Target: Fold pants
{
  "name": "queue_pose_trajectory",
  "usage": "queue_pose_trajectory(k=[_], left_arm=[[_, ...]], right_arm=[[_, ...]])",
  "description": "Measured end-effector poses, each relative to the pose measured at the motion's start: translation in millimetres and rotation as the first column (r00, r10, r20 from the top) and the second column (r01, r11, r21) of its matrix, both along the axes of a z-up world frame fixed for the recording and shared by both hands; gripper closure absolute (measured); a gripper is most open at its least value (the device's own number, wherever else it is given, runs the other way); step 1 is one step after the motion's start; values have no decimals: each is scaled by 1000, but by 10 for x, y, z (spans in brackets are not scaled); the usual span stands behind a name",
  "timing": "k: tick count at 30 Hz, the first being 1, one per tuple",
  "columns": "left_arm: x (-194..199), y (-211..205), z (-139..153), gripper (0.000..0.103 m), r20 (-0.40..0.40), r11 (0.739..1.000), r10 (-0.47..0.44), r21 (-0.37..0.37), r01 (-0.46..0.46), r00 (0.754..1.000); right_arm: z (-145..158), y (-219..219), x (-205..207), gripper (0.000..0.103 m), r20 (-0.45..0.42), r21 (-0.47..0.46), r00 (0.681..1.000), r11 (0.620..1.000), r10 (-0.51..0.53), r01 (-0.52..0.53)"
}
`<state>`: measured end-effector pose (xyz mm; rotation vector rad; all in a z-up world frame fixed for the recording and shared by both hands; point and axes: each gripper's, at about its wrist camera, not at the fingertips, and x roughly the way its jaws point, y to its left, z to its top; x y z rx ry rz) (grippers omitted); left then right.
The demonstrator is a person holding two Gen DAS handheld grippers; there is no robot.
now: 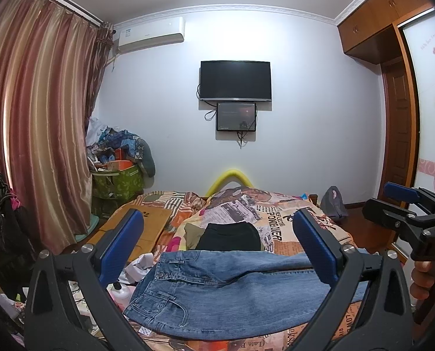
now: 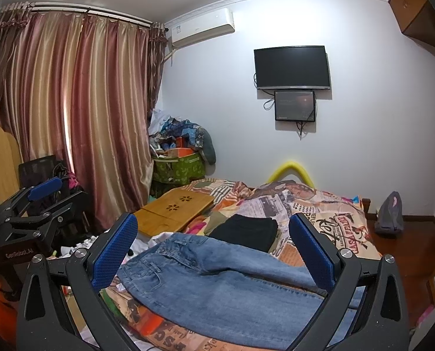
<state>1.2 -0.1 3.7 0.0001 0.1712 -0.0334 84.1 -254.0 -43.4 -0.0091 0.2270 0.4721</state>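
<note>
The bed [image 2: 349,234] carries a printed quilt [image 1: 279,204] with legible "CASA PADRE" lettering; blue jeans [image 1: 217,289] lie flat across its near end, waistband to the left. Just beyond the jeans sits a folded black garment [image 1: 229,237]. Left of the bed's far corner, a green fabric bin [image 2: 178,169] overflows with clothes and boxes. Above the jeans, the left gripper [image 1: 217,251] and right gripper [image 2: 213,251] both gape wide, holding nothing.

Black tongs [image 1: 217,245], blue textured pads [image 2: 115,251], silver screws.
</note>
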Motion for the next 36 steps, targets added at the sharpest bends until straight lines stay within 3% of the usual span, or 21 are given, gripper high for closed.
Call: queue_pose_trajectory(k=[36], left_arm=[[6, -26, -21, 0, 1, 1000, -13, -10, 13, 1000]], right_arm=[[4, -5, -37, 0, 4, 0, 1000, 1000, -10, 10]])
